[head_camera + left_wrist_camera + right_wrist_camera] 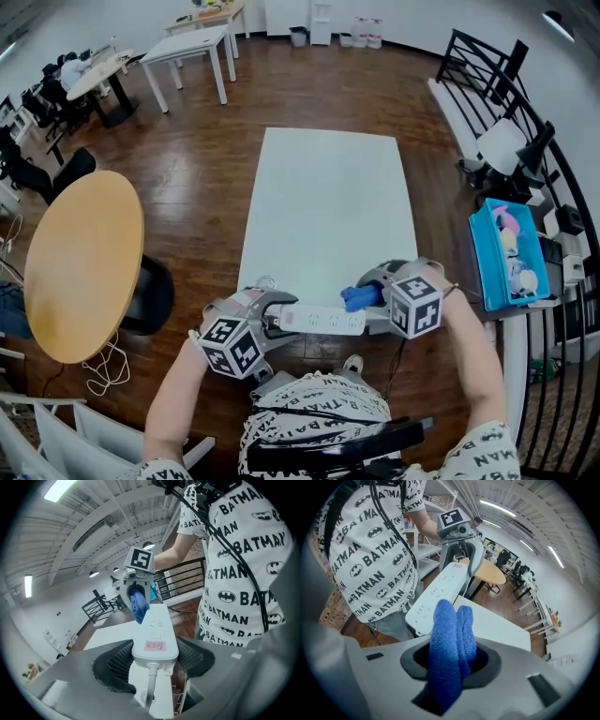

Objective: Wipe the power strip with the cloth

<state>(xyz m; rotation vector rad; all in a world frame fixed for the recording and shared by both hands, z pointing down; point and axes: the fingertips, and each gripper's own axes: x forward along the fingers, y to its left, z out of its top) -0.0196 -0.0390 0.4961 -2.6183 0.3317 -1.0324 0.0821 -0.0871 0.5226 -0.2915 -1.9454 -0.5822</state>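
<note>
Grey left gripper [272,319] clamps the cord end of the strip [323,320], its jaws fairly wide on the white casing. The strip lies level in the air over the near edge of the table [323,206], running rightward. At its far end the blue cloth [354,298] touches it, pinched in a fold by the right gripper [380,293]. Far right, well apart, a blue bin [480,246] holds small pink and white things, too small to name.
</note>
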